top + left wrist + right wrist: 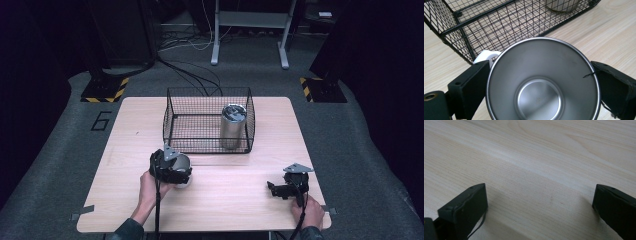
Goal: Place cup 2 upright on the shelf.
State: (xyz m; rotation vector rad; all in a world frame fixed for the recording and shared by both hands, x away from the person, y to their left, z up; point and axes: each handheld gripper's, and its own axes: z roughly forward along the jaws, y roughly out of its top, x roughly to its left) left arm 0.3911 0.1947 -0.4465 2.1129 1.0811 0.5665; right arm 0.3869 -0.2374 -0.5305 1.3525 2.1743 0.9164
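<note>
I hold the steel cup [543, 82] between the jaws of my left gripper [171, 169], one jaw pressed on each side of its wall, so that its open mouth faces the gripper's camera and I can carry it without tipping anything onto the table [240, 200]. The cup sits just in front of the wire basket [172, 107], close to its near left corner, which suits a lift over the near wall into the basket, as I judge it. The cup itself is empty; I see only its bare polished bottom. A small white thing [486, 56] peeks from behind its rim, on the basket side, and I cannot tell what it is. The basket holds one tall metal canister [232, 126], standing upright toward its right end, while its left part is free for the cup. My right gripper [286, 188] rests low over bare wood, well to the right of the basket's near side, jaws spread wide with nothing between them, waiting out of the way.
</note>
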